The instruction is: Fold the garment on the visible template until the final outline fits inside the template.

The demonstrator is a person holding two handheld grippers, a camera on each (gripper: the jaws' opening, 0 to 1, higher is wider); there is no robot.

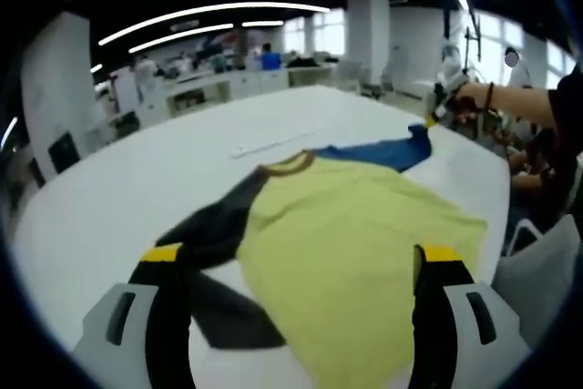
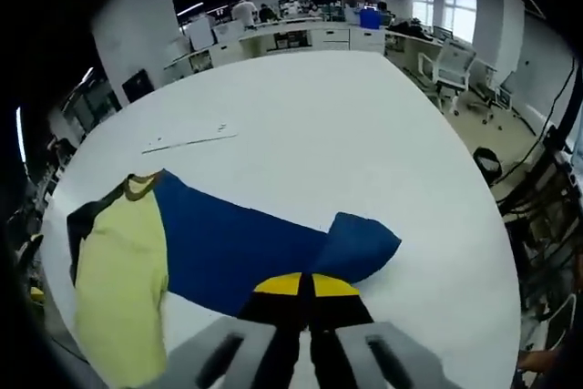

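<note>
Right tongs [image 2: 306,287] are closed on the blue sleeve [image 2: 360,245] of the shirt [image 1: 355,243], spread on the bench [image 2: 310,116]; left tongs [image 1: 301,266] hang open over its near hem. The sleeve should be carried flat across the yellow body, tension kept even.

Each hand-held gripper [image 1: 301,266] [image 2: 306,287]: grey body, black jaws w/ yellow tips; person's wrist has dark bracelet [image 1: 489,95].

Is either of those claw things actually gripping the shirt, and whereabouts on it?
The right gripper is shut on the shirt's blue sleeve, at its edge. The left gripper, open, holds nothing.
</note>
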